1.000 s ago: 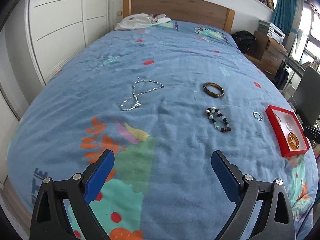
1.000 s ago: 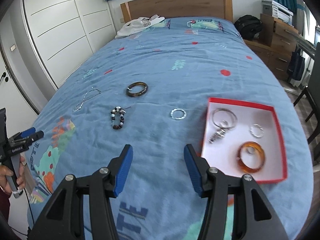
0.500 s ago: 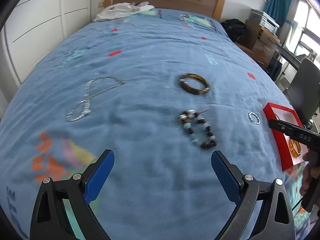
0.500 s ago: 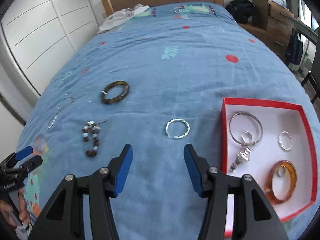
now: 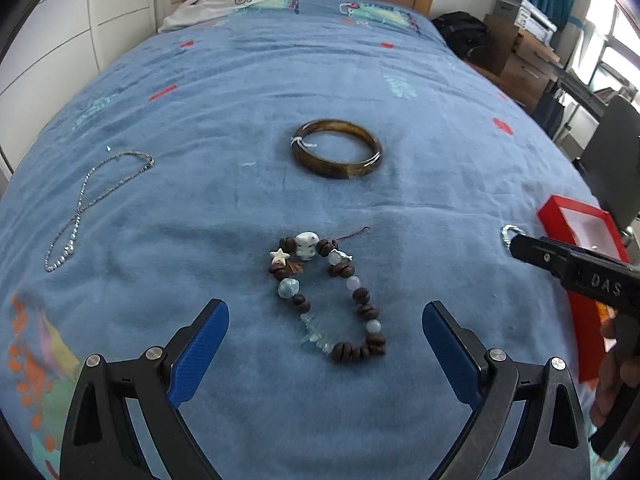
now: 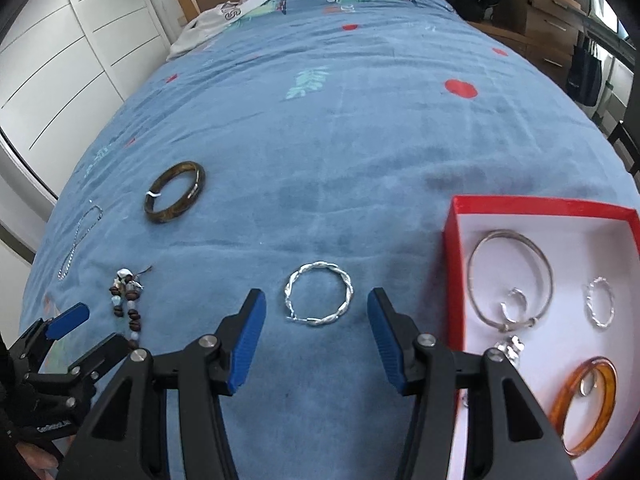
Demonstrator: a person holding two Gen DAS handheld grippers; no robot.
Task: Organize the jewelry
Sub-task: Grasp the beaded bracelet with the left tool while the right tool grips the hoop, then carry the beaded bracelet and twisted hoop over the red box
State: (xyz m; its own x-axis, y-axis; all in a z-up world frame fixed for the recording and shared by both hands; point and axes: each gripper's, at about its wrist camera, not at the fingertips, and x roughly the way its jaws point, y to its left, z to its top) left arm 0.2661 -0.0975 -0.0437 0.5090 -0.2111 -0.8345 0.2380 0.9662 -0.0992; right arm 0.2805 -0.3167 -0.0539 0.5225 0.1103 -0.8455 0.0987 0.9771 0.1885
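Right hand-held gripper [image 6: 317,332]: spread, framing twisted silver hoop [image 6: 319,300] at 12 o'clock. Left hand-held gripper [image 5: 325,344]: spread around brown-and-white beaded bracelet [image 5: 329,300]. Best pinch rims squarely.

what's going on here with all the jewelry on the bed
A person is sorting jewelry into a red box with two handheld grippers. The left gripper is open over a beaded bracelet; the right gripper is open over a twisted silver ring. Neither is grasped yet.
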